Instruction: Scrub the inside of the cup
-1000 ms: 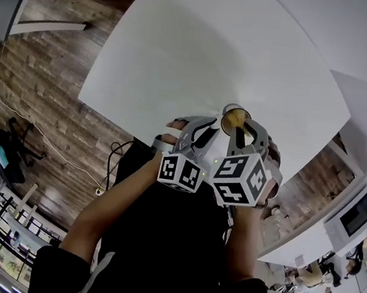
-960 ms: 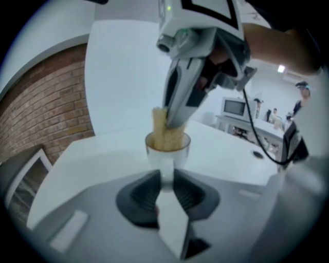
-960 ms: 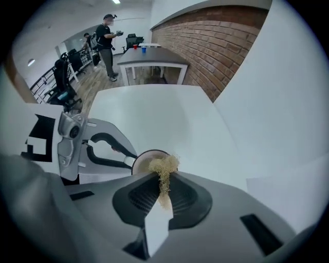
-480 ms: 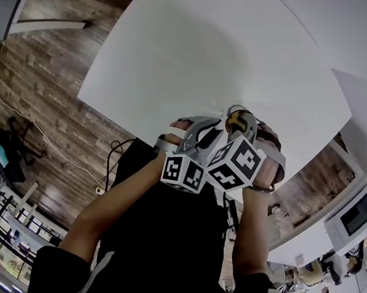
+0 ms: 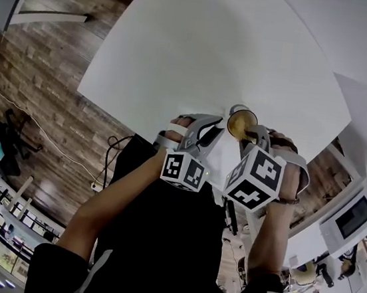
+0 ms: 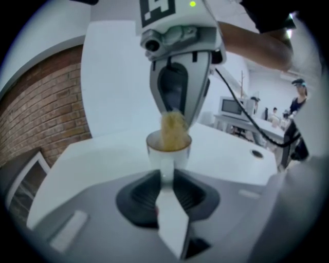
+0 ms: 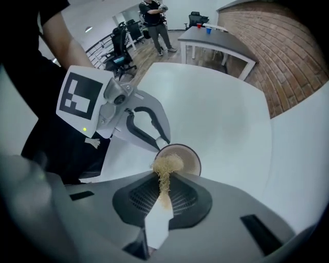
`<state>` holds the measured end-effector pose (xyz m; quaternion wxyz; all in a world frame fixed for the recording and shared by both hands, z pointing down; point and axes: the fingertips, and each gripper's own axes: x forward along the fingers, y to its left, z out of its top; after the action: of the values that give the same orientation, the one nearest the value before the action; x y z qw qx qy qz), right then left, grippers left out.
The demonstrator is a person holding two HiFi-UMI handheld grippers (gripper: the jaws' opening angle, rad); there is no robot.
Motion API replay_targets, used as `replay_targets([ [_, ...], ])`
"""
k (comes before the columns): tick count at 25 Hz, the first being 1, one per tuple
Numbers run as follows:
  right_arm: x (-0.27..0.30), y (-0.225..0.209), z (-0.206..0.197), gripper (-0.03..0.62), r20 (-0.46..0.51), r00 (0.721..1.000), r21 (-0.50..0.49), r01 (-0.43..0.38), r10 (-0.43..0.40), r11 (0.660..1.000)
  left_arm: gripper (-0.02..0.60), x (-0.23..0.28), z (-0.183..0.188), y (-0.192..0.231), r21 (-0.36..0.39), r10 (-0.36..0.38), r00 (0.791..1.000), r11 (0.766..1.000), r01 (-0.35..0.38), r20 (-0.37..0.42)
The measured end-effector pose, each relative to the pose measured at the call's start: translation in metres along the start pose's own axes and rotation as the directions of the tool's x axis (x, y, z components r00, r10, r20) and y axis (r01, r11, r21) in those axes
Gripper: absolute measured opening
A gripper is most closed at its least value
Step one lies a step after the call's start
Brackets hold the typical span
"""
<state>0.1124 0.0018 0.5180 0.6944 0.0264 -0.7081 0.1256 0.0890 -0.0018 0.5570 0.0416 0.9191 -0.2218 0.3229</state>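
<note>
Silvery cup [image 7: 190,160], tan scrubber [image 7: 165,164] inside.

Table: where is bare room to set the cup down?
The white table is bare everywhere beyond the small silvery cup, out to its far edge. Crowded only at the near edge, where left tool and right tool meet.

No word, number, brand or sign is legible anywhere in the scene. The only printed marks are bold black-and-white square patterns on the marker cube [image 7: 81,97] of the left gripper [image 7: 159,139] and on the marker cube [image 5: 254,178] of the right gripper [image 6: 175,114]. They carry no letters or digits. Anything printed on the far right is too small and blurred to read.
</note>
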Motion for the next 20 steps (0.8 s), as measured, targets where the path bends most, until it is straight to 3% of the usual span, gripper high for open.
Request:
replay_targets([
  [3,0.018,0.000,0.003,0.035,0.009,0.999,0.002,-0.044,0.044,0.999,0.074,0.002,0.002,0.000,0.001,0.001,1.000,1.000,-0.001,0.000],
  [7,0.034,-0.009,0.012,0.034,0.035,0.999,0.090,-0.036,0.033,0.995,0.074,0.000,0.003,-0.001,0.012,0.002,1.000,1.000,-0.002,0.003],
  [10,0.041,-0.025,0.020,0.034,0.068,0.995,0.140,0.063,-0.073,0.988,0.074,-0.001,0.000,0.003,-0.001,0.012,1.000,1.000,-0.012,-0.001],
  [12,0.036,-0.035,0.015,0.034,0.031,0.982,0.139,0.180,-0.186,0.974,0.074,0.000,-0.001,0.008,-0.016,0.020,1.000,1.000,-0.021,-0.004],
  [14,0.028,-0.035,0.007,0.035,-0.036,0.971,0.117,0.239,-0.237,0.964,0.074,0.001,-0.001,0.009,-0.014,0.021,1.000,1.000,-0.021,-0.006],
  [15,0.024,-0.031,0.005,0.034,-0.061,0.973,0.111,0.226,-0.221,0.968,0.074,0.001,0.000,0.008,-0.011,0.019,1.000,1.000,-0.020,-0.006],
  [17,0.019,-0.013,0.006,0.034,-0.074,0.991,0.128,0.123,-0.114,0.984,0.074,0.001,0.000,0.006,-0.008,0.021,1.000,1.000,-0.021,-0.005],
  [20,0.019,0.004,0.011,0.034,-0.019,0.999,0.167,-0.032,0.036,0.985,0.075,-0.001,-0.001,0.005,-0.003,0.031,0.999,1.000,-0.031,-0.004],
])
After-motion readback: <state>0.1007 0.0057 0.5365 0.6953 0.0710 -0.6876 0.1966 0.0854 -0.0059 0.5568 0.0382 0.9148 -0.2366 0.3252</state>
